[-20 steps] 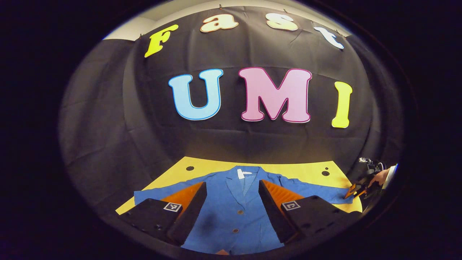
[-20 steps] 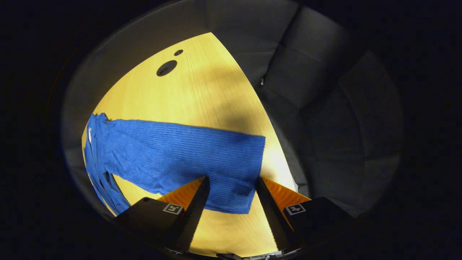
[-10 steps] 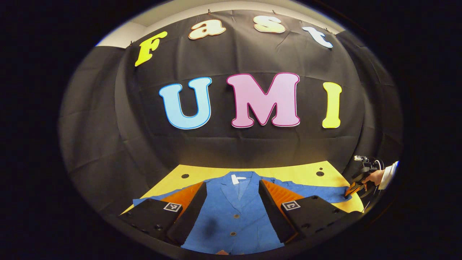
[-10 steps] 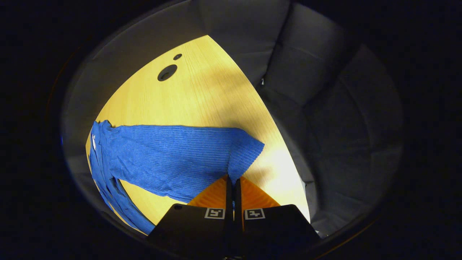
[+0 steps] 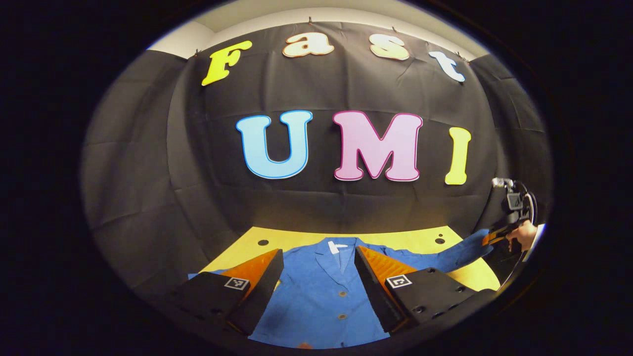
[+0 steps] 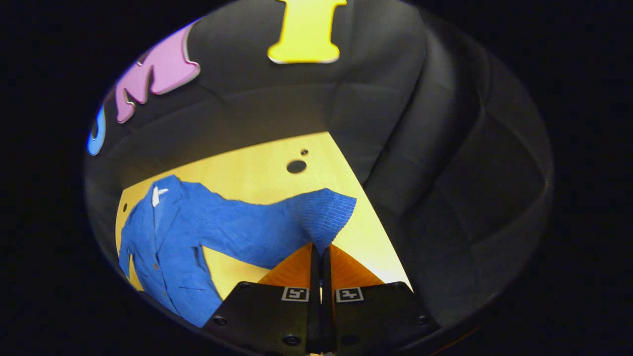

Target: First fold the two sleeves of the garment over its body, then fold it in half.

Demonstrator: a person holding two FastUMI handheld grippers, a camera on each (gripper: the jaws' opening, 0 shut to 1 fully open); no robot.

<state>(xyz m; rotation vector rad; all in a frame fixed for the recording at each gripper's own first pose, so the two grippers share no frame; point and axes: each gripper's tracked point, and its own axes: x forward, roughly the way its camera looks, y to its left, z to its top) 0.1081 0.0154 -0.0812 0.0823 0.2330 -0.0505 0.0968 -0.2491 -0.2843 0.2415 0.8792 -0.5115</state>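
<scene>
Right gripper (image 6: 319, 249) pinching sleeve (image 6: 277, 225) end, lifted off table (image 6: 257, 170); left gripper (image 5: 319, 269) fingers spread over jacket (image 5: 321, 296)

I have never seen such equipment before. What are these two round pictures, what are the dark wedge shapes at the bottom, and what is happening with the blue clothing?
There is no robot here. A person holds a two-finger gripper in each hand, and each gripper carries a fisheye camera that looks forward along its own fingers. The wedges at the bottom of each picture are those fingers.

In the left gripper view, the left gripper is open, its fingers spread apart above a blue jacket lying on a yellow table. At the far right you also see the person's hand holding the other gripper.

In the right gripper view, the right gripper is shut on the end of the jacket's sleeve. The sleeve end is lifted off the table, while the jacket's body lies flat. This looks like the start of folding that sleeve over the body.
</scene>
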